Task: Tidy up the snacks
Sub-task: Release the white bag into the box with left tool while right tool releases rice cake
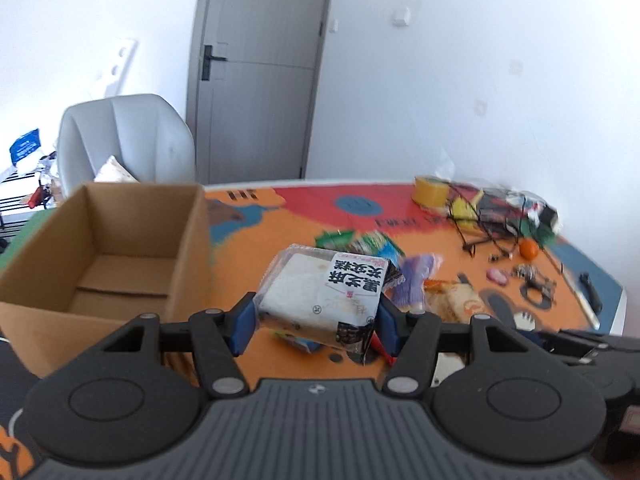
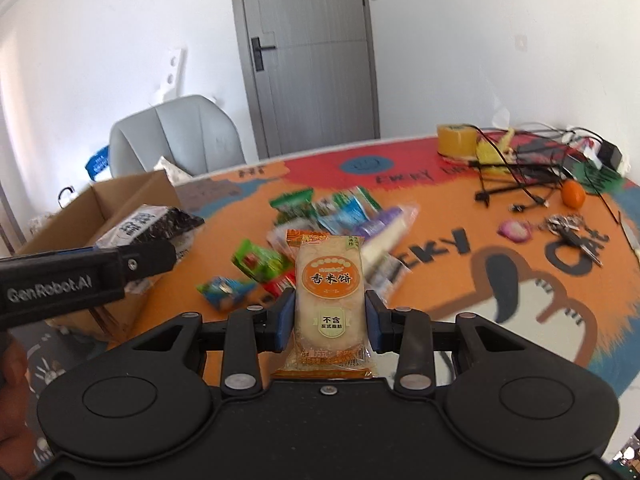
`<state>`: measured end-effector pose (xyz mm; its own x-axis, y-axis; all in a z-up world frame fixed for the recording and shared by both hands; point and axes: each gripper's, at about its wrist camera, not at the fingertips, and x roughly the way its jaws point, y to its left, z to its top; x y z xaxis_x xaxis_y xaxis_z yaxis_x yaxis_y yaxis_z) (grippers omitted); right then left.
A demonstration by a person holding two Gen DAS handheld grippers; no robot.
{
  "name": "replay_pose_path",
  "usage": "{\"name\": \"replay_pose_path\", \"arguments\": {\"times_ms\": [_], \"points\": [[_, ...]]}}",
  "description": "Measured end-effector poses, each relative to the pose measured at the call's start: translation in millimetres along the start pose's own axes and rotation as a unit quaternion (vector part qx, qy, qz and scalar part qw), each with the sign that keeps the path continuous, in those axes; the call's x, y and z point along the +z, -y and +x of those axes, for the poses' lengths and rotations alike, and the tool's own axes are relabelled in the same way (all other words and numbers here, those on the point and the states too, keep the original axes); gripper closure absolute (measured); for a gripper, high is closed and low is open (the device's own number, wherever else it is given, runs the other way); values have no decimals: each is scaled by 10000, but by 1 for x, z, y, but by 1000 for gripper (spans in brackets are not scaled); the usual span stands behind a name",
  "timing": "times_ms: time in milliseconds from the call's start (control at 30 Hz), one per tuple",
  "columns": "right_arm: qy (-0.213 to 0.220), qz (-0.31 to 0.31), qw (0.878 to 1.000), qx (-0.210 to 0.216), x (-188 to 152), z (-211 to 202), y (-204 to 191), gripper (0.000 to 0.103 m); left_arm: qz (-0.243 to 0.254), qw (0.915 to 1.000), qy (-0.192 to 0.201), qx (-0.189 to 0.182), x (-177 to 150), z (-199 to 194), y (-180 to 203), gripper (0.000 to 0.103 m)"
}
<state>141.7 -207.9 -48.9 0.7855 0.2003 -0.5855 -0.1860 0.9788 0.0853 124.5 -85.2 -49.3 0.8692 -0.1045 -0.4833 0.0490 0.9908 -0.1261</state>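
My left gripper (image 1: 316,316) is shut on a black-and-white sesame cake packet (image 1: 320,296), held above the table just right of the open cardboard box (image 1: 100,256). The packet also shows in the right wrist view (image 2: 152,224), over the box's (image 2: 120,196) near corner. My right gripper (image 2: 330,316) is shut on an orange rice cracker packet (image 2: 330,280), held upright above the table. A pile of loose snack packets (image 2: 332,216) lies mid-table; it also shows in the left wrist view (image 1: 400,264).
The left gripper body (image 2: 80,276) crosses the left of the right wrist view. Cables, a yellow roll (image 2: 456,140), an orange fruit (image 2: 574,194) and keys (image 2: 568,228) clutter the far right. A grey chair (image 1: 128,140) stands behind the box.
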Motion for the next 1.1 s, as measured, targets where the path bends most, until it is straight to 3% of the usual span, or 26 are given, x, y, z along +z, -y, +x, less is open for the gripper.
{"name": "replay_pose_path", "arguments": {"times_ms": [200, 467, 1100], "points": [[236, -209, 9995, 54, 18, -6, -23, 66, -53, 9993, 246, 265, 18, -19, -16, 43], [386, -149, 9982, 424, 39, -3, -43, 66, -242, 9970, 397, 625, 30, -31, -48, 43], [351, -238, 9944, 969, 59, 36, -116, 66, -968, 9844, 328, 1434, 39, -27, -135, 41]]}}
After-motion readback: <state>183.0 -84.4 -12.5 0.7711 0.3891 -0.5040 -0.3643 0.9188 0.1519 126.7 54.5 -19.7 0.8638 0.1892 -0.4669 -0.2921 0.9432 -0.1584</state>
